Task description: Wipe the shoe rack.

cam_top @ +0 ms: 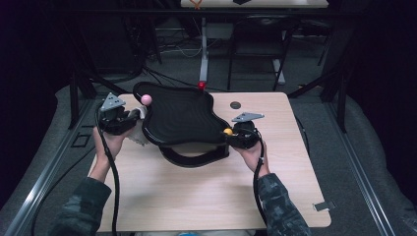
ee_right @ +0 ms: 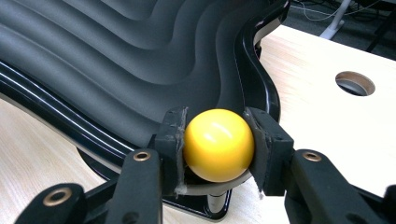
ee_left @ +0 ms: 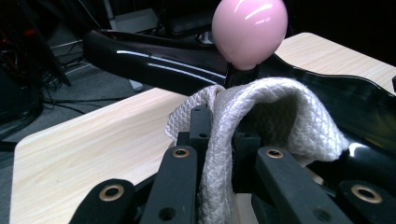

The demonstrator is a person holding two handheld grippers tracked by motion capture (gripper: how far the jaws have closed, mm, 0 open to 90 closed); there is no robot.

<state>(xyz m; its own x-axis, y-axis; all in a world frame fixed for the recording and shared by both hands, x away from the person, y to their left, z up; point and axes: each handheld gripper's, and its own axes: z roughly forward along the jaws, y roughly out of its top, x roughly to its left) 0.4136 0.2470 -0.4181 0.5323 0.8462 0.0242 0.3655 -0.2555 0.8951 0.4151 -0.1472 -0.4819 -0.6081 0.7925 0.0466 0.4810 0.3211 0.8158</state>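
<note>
A glossy black tray [cam_top: 182, 115] with a ribbed, wavy inside stands on a black base [cam_top: 194, 156] in the middle of the wooden table. Ball knobs rise from its rim: a pink knob [cam_top: 146, 99] at the left, a red knob [cam_top: 201, 85] at the back, a yellow knob [cam_top: 227, 131] at the right. My left gripper [cam_top: 132, 118] is shut on a white woven cloth [ee_left: 261, 107], which lies folded against the tray's rim [ee_left: 154, 60] just below the pink knob [ee_left: 250, 30]. My right gripper [ee_right: 218, 140] is shut on the yellow knob [ee_right: 218, 144], one pad on each side.
A round hole [cam_top: 235, 104] pierces the table [cam_top: 196, 196] behind the right gripper. A small metal clip [cam_top: 324, 205] sits at the table's right front edge. Dark frames, cables and a white stand [cam_top: 203, 64] fill the floor beyond the table.
</note>
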